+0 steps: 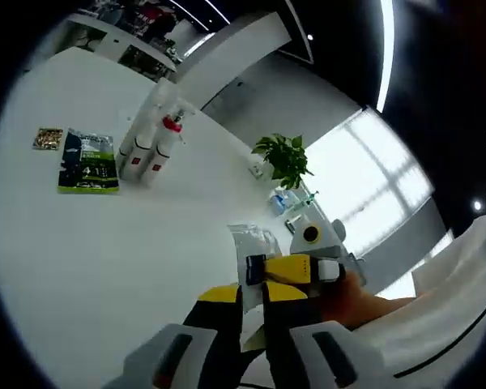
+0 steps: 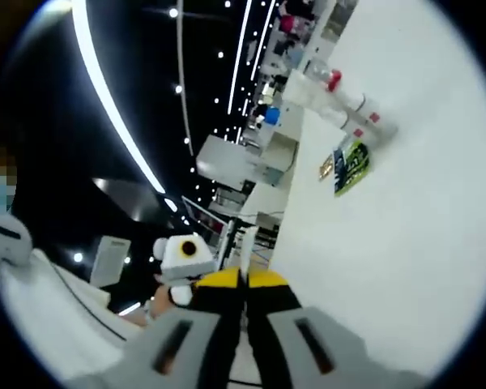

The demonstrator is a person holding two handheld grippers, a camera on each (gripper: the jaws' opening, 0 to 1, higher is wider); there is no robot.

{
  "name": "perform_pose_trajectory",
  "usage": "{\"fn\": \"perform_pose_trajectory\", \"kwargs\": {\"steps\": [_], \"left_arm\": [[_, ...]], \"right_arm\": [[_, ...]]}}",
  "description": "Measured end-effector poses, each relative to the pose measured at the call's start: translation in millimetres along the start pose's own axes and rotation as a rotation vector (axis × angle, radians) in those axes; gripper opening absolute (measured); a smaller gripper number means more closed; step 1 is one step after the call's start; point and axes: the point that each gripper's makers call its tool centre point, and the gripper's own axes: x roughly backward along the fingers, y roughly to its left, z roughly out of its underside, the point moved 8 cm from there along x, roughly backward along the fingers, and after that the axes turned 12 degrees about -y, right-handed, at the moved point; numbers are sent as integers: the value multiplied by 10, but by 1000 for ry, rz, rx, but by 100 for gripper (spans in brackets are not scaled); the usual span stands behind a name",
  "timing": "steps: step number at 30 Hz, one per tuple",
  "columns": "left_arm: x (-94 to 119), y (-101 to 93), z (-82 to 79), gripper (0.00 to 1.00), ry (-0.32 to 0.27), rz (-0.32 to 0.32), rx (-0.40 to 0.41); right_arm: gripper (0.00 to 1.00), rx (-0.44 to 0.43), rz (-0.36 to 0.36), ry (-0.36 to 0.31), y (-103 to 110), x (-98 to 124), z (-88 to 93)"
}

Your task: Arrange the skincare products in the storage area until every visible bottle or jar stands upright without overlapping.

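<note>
In the left gripper view the left gripper (image 1: pixel 253 312) rises from the bottom edge, its yellow-tipped fingers (image 1: pixel 220 300) drawn close with only a thin dark slit between them and nothing caught there. Just past the tips, at the near edge of the white desk (image 1: pixel 105 251), the right gripper (image 1: pixel 296 270) comes in from the right, a hand (image 1: pixel 358 301) wrapped around it; whether its fingers are pressed together cannot be told from this angle. A crumpled clear plastic bag (image 1: pixel 255 241) lies on the desk just behind it.

The skincare products sit well apart from both grippers, toward the far side of the desk: two white bottles with red marks (image 1: pixel 146 150) stand side by side and touching, a red-capped one beside them, with a taller clear bottle (image 1: pixel 158 101) just behind. Left of them a green and blue packet (image 1: pixel 89 160) lies flat, and a small gold-patterned sachet (image 1: pixel 48 138) lies just beyond its left edge. Farther right, near the desk's edge, stands a small green potted plant (image 1: pixel 285 160) with a few small bluish containers (image 1: pixel 285 200) next to it.

In the right gripper view the right gripper (image 2: pixel 245 304) has its yellow-tipped fingers (image 2: pixel 269 298) clenched together on nothing, over the desk's edge. The same bottle group (image 2: pixel 348 105) and green packet (image 2: pixel 352 166) show far up the tilted desk (image 2: pixel 405 267).
</note>
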Motion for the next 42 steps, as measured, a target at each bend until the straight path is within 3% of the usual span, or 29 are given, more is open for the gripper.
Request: {"fn": "perform_pose_trajectory", "kwargs": {"steps": [5, 9, 12, 18, 22, 25, 29, 31, 34, 38, 42], "left_arm": [[-6, -38, -39, 0, -11, 33, 80], [9, -25, -45, 0, 24, 32, 107], [38, -25, -31, 0, 37, 22, 116], [107, -30, -7, 0, 22, 21, 167], [148, -30, -12, 0, 35, 38, 190], [140, -32, 16, 0, 61, 45, 177], [142, -28, 21, 0, 61, 45, 189], [152, -21, 19, 0, 63, 42, 190], [188, -3, -4, 0, 58, 43, 207], [240, -23, -60, 0, 3, 74, 285], [333, -16, -63, 0, -24, 68, 303]], "right_arm": [[7, 35, -21, -32, 48, 23, -42], [8, 55, -22, -86, 42, 40, -106], [1, 78, -61, -53, 64, 28, -100], [1, 123, -80, -21, 95, -39, -78], [18, 164, -44, -35, 60, -94, -56], [17, 163, -47, -36, 54, -130, -58], [2, 131, -80, -29, 92, -143, -71], [1, 118, -93, -20, 100, -149, -78], [0, 186, -90, -4, 113, -176, -71], [0, 270, -105, -34, 174, -214, -84], [1, 236, -145, -19, 287, -274, -74]]}}
